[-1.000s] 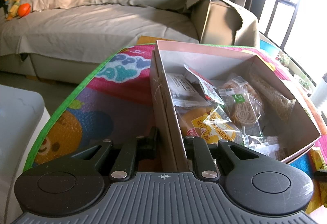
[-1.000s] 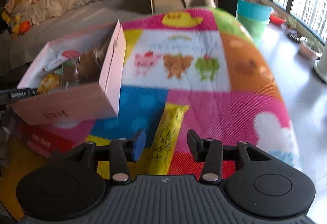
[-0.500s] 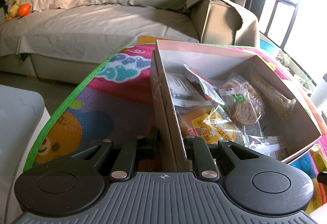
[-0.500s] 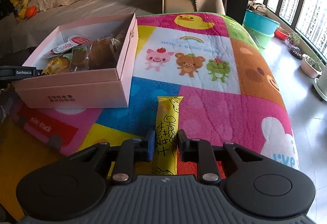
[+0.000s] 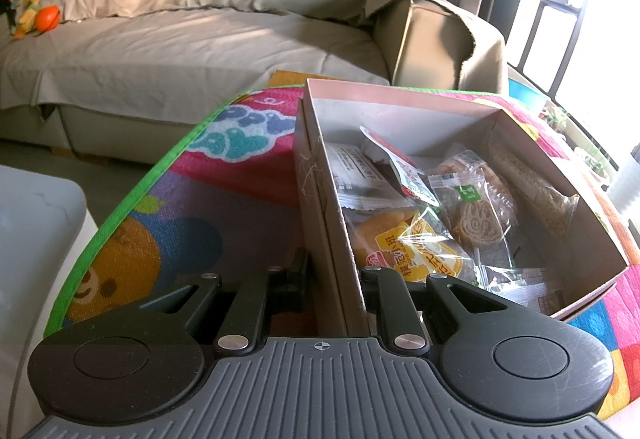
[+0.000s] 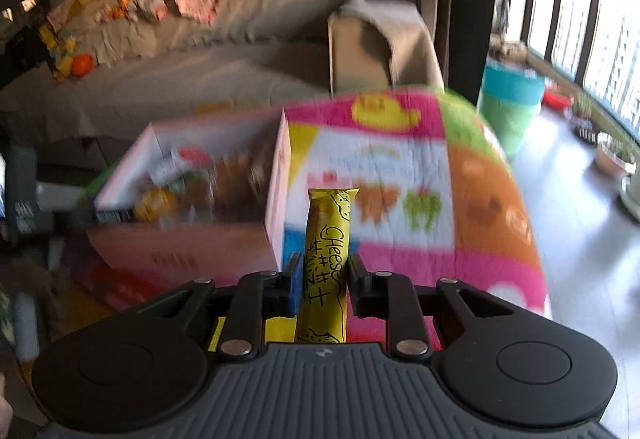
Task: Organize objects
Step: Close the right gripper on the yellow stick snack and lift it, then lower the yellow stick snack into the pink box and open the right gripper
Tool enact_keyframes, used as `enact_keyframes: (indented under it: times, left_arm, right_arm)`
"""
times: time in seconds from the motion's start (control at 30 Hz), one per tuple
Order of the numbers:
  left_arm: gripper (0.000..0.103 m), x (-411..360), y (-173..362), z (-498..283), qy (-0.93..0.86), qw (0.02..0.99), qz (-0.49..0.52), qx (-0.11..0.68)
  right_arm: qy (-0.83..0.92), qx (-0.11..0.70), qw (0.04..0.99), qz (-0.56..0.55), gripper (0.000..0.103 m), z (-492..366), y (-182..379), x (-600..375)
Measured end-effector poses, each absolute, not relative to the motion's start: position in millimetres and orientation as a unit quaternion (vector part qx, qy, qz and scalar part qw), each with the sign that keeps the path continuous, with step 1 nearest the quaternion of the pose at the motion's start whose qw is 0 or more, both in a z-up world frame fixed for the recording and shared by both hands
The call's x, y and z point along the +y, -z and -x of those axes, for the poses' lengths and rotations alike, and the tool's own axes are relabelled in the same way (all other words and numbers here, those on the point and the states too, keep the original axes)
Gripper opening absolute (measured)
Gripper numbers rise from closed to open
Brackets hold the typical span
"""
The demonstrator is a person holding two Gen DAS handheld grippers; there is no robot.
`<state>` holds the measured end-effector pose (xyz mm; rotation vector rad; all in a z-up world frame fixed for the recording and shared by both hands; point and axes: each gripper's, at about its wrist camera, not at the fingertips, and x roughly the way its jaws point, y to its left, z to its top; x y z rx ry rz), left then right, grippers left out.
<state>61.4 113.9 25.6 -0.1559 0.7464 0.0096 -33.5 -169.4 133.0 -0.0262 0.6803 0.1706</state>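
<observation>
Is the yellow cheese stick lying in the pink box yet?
No, the yellow cheese stick is clamped in the right gripper, outside the pink box.

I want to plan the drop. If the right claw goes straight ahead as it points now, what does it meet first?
Probably the mat, just right of the box corner. The right claw holds the cheese stick. The picture is blurred, so depth is uncertain.

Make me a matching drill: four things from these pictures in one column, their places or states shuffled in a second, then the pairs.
1. yellow cheese stick
2. pink box
3. orange ball
4. bear-face biscuit

A. on the sofa
B. clamped at its near wall by the left gripper
C. held between the fingers of the right gripper
D. in a clear wrapper inside the box

Pairs: 1-C, 2-B, 3-A, 4-D
</observation>
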Motion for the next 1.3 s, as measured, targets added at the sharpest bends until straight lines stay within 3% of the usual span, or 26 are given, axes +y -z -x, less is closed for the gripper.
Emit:
enact_keyframes:
  times: [0.23,0.47,0.6,0.77,1.23,1.3]
  left_arm:
    - [0.018,114.0,-25.4,-61.3,-0.005,0.928,0.076,0.364]
    - [0.018,113.9,-25.3,-61.2,-0.005,0.928,0.076,0.364]
    - [0.018,113.7,-25.3,-61.4,-0.004,0.928,0.076,0.364]
    - [0.018,113.8,-25.1,-61.3,-0.004,0.928,0.077,0.363]
    - [0.018,112.6,-25.5,-62.8,-0.004,0.928,0.077,0.363]
    - [0.018,112.9,-25.3,-62.4,-0.004,0.928,0.077,0.363]
  right_arm:
    - [-0.137,0.243,0.960,0.004,0.022,10.3,-186.3,-140.6]
    - [-0.169,0.212,0.962,0.009,0.022,-33.4,-185.5,-101.7]
    - [-0.162,0.234,0.959,0.014,0.037,-54.3,-168.8,-95.2]
    - [-0.149,0.256,0.954,0.038,0.047,-50.0,-149.0,-104.4]
    - [-0.170,0.323,0.930,0.049,0.049,-48.5,-103.7,-96.2]
    - [-0.184,0.332,0.923,0.059,0.056,-43.9,-96.8,-88.3]
